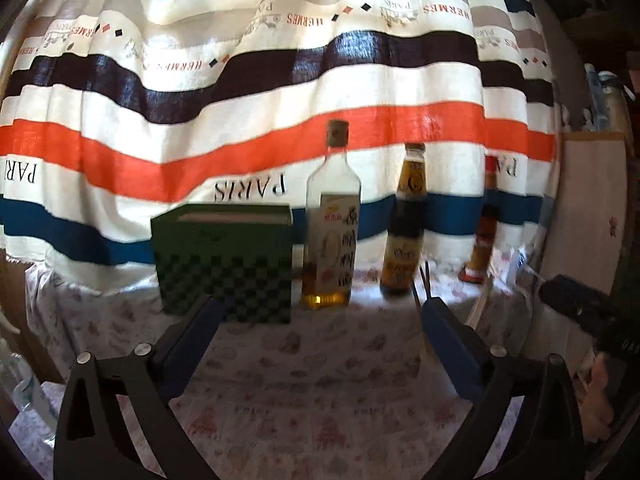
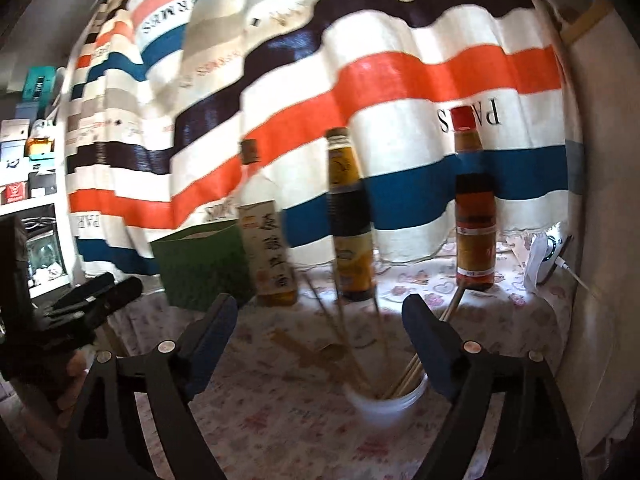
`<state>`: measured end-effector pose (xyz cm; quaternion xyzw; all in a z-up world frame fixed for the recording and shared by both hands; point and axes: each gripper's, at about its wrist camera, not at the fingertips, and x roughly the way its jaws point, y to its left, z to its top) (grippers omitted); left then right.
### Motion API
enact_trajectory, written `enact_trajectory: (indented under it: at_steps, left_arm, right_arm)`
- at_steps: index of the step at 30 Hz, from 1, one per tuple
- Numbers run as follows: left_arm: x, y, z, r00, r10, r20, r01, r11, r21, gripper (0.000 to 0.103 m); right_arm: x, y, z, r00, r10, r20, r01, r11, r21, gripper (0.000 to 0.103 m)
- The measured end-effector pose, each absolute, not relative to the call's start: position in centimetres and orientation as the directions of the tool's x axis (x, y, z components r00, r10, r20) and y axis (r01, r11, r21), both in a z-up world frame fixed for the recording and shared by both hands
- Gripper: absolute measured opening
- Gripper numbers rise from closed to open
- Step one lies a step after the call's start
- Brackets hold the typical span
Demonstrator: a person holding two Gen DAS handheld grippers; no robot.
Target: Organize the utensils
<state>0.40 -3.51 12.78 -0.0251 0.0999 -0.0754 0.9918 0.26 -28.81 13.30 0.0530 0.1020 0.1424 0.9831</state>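
A white cup (image 2: 390,402) stands on the flowered tablecloth (image 2: 280,420) just ahead of my right gripper (image 2: 320,316). Several wooden chopsticks (image 2: 352,344) stand in it, leaning apart. My right gripper is open and empty, its blue pads on either side above the cup. My left gripper (image 1: 320,316) is open and empty above the tablecloth (image 1: 312,380). In the left wrist view, dark chopstick tips (image 1: 425,280) show just past the right pad. The other gripper (image 1: 576,304) shows at the right edge.
A green checkered box (image 1: 226,260) stands at the back left. Beside it stand an oil bottle (image 1: 332,224), a dark sauce bottle (image 1: 406,224) and a red-capped bottle (image 2: 474,216). A striped curtain (image 1: 280,80) hangs behind. A white device (image 2: 548,256) with a cable sits at the right.
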Motion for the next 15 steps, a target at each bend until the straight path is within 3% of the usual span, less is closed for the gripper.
enact_trajectory:
  at_steps: [4,7,10,13,15]
  left_arm:
    - [-3.2,-2.7,11.7,0.984,-0.125,-0.128,0.120,0.992,-0.046,0.102]
    - [-4.7,-1.2,11.5,0.991,-0.094,-0.097,0.083,0.991,-0.108,0.102]
    - [-5.4,-0.4,11.0,0.992,-0.107,-0.073,0.099,0.990,-0.101,0.102]
    - [-4.9,0.3,9.6,0.993,-0.063,-0.096,0.050,0.990,-0.131,0.102]
    - [-4.0,0.8,8.2,0.990,-0.066,-0.128,0.047,0.988,-0.146,0.102]
  right_arm:
    - [-2.8,-28.4,13.0,0.942,0.294,-0.160,-0.271,0.951,0.152,0.091]
    - [-4.1,-28.5,12.6,0.950,0.264,-0.164,-0.240,0.959,0.153,0.093]
    - [-4.3,-27.5,11.5,0.949,0.254,-0.187,-0.244,0.967,0.079,0.099]
    - [-3.8,-26.2,9.4,0.958,0.198,-0.207,-0.196,0.980,0.034,0.099]
    - [-3.8,-25.6,8.2,0.978,0.114,-0.172,-0.113,0.993,0.014,0.099]
